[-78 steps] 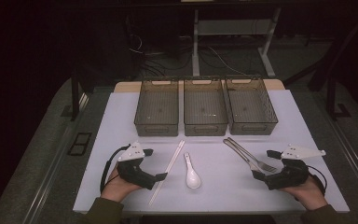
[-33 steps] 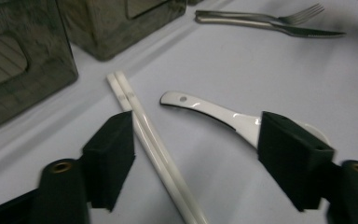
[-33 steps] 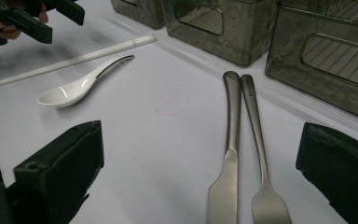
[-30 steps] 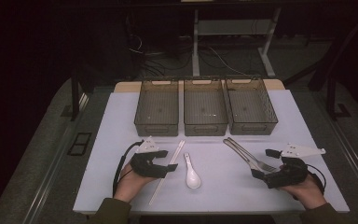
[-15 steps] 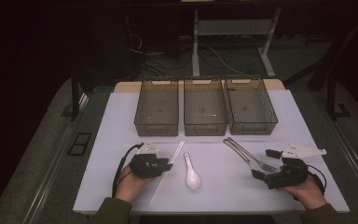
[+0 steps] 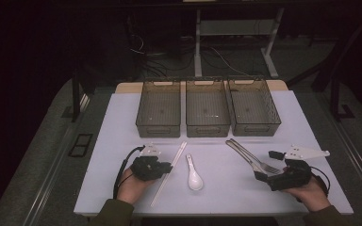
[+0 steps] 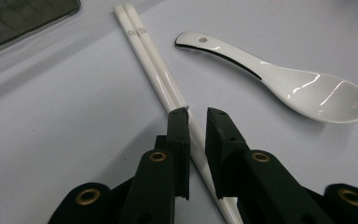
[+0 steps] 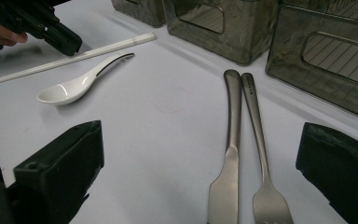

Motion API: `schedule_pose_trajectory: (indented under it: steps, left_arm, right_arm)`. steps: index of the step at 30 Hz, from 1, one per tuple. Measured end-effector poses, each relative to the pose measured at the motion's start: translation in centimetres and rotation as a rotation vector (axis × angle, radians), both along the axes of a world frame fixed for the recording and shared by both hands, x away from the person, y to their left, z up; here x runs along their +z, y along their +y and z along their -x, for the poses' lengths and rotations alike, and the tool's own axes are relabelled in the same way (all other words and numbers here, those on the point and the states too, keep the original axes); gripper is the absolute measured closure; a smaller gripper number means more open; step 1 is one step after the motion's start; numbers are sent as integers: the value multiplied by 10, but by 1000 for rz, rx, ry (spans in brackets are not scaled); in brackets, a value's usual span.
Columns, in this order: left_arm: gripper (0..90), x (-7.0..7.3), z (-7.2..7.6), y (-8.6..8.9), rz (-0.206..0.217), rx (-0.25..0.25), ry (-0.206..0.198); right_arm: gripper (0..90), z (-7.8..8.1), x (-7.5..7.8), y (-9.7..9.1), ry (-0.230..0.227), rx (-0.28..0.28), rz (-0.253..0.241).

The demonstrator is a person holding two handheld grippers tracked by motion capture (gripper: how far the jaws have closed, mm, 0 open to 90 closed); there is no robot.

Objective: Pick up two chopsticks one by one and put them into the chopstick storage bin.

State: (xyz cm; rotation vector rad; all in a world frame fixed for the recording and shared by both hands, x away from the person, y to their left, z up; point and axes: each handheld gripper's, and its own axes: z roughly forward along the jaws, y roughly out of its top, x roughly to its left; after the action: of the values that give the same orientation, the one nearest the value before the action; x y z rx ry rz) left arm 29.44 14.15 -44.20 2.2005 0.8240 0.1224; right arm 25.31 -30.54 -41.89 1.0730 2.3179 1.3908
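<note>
A pair of white chopsticks (image 6: 176, 158) lies left of centre on the white table, with a white ceramic spoon (image 6: 194, 178) just to their right. My left gripper (image 6: 168, 167) sits low over the chopsticks' middle. In the left gripper view its jaws have just been closing, and the pads now press on the chopsticks (image 7: 153, 69) from both sides. The spoon (image 7: 307, 91) lies beside them, untouched. My right gripper (image 6: 267, 165) rests open on the table at the right. A steel knife (image 8: 230, 140) and fork (image 8: 259, 140) lie side by side ahead, between its wide jaws.
Three dark see-through bins (image 6: 158, 113), (image 6: 207, 113), (image 6: 253, 110) stand in a row at the back of the table, with nothing visible in them. The table's front edge (image 6: 207, 212) runs just behind both hands. In the right gripper view, the left gripper (image 8: 58, 37) shows far off on the chopsticks.
My left gripper shifted right onto the chopsticks, and its jaws narrowed from wide apart to a close grip around them. The right hand, spoon, knife and fork stayed put.
</note>
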Motion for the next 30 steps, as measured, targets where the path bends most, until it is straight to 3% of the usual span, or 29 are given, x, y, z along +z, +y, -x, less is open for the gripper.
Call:
schedule_pose_trajectory:
  steps: [15, 30]
  left_arm:
    - [802, -1, 0, -1, -47, 2, -7]
    - [804, 2, 0, 0, -120, 20, -43]
  right_arm:
    - [9, 0, 0, 0, -3, 0, 1]
    - [9, 0, 0, -1, -1, 1, -2]
